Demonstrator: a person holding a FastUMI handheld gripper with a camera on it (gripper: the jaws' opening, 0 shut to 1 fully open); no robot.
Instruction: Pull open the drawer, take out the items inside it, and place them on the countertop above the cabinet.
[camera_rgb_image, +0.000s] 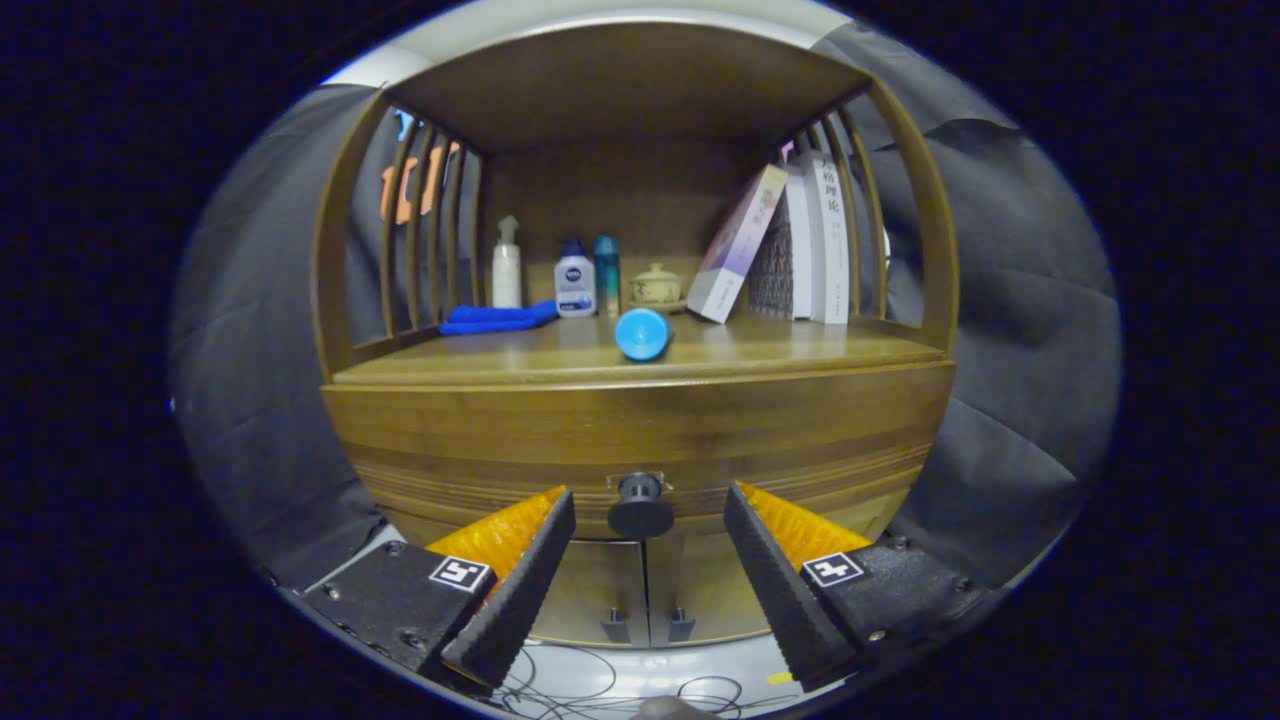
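I am holding my gripper (648, 545) in front of the wooden cabinet (640, 430), its fingers (520, 585) standing wide apart and gripping nothing. The drawer (500, 470) is sitting shut in the cabinet front, and its dark round knob (640, 505) is showing between my fingertips, a little farther off than they reach, touching neither one. Below the knob, two small door handles (647, 626) are sitting side by side on the lower doors. Above the drawer, the countertop (800, 352) is carrying a blue cylinder (642, 333) lying near the front edge with its round end facing me. Farther back, a folded blue cloth (497, 318) is lying at the left, with a white pump bottle (507, 265), a white bottle with a blue cap (575, 281), a slim blue bottle (606, 274) and a small lidded pot (657, 285) lined up along the back. At the right, books (800, 245) are standing, and one book (737, 245) is leaning against them.
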